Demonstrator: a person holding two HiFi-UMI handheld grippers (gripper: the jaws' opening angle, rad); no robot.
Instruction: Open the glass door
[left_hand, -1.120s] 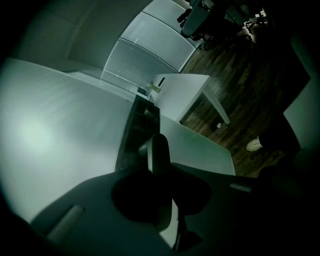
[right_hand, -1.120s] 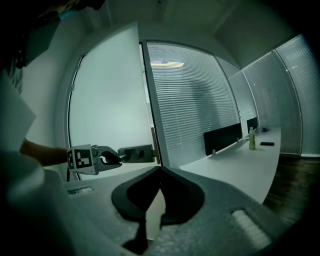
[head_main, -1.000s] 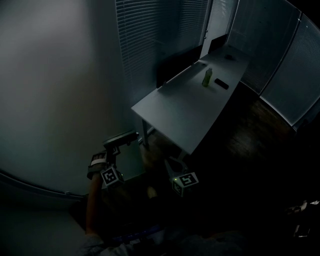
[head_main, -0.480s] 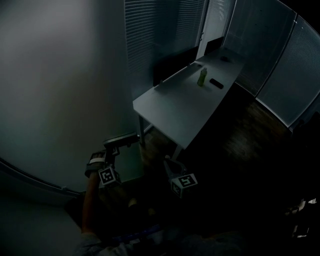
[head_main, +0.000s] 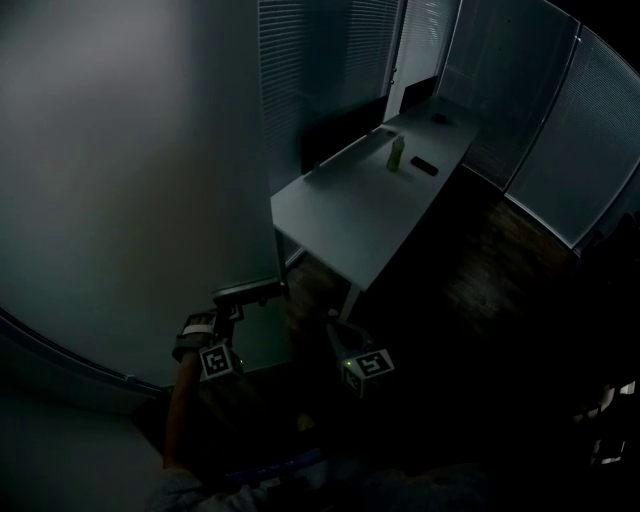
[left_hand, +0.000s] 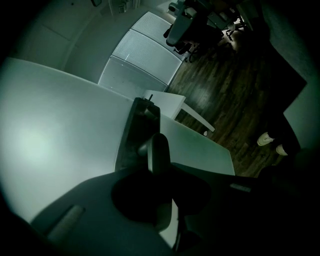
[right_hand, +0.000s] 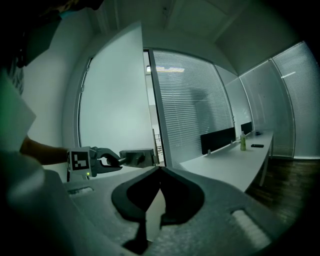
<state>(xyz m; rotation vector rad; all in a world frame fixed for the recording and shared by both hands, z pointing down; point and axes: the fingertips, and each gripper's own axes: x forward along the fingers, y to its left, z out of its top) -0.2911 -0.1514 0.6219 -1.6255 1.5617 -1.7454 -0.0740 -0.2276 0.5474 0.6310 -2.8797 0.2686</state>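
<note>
The left gripper (head_main: 230, 308) holds the door handle (head_main: 250, 291).
Its fingers pinch it on the glass door (head_main: 150, 200); the right gripper (right_hand: 159, 170) is closed, empty.

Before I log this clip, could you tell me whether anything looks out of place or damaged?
Nothing stands out: the left gripper grips the door handle, and the bottle stands upright on the table.

Two grippers: the left gripper (head_main: 236, 300) at seven o'clock, the right gripper (head_main: 338, 330) at six. One glass door (head_main: 120, 180), one door handle (head_main: 250, 291), one table (head_main: 340, 215). On the table, toward one o'clock, one green bottle (head_main: 397, 152) and two small dark items (head_main: 424, 166).
</note>
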